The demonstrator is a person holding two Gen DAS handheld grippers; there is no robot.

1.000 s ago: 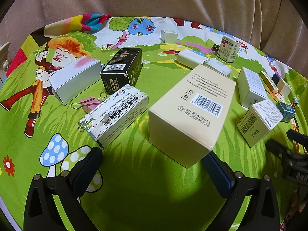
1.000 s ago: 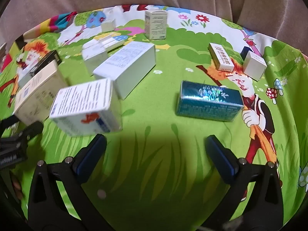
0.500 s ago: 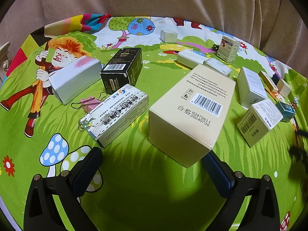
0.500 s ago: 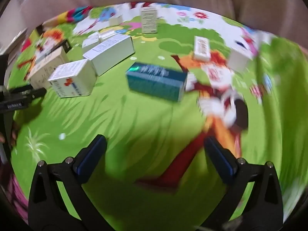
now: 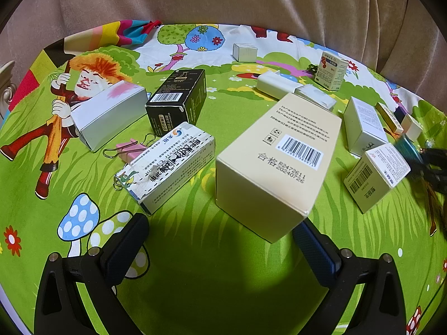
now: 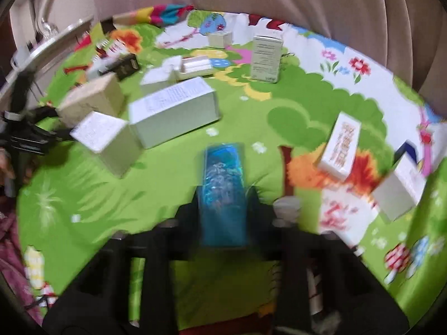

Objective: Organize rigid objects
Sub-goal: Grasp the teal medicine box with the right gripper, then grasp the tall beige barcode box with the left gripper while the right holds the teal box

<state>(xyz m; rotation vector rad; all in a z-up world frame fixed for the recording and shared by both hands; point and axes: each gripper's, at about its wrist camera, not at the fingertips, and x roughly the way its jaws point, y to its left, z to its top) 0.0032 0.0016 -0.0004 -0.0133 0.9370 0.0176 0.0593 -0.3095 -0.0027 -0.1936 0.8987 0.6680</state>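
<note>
Right tool (image 6: 223,195) swung over, jaws just closed on teal box (image 6: 223,189) between them; lift level. Left tool (image 5: 220,248) wide, empty.

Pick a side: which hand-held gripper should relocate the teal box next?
Right. The right hand-held gripper is shut on the teal box; the left hand-held gripper stands open, empty, beside the beige box.

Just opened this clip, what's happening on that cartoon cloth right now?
A person is sorting small boxes scattered over a cartoon-print cloth, one claw in each hand. The right claw has just closed on the shiny teal box, which sits lengthwise between its fingers. The left claw hangs open and empty, just in front of the large beige box. The other boxes lie untouched.
</note>
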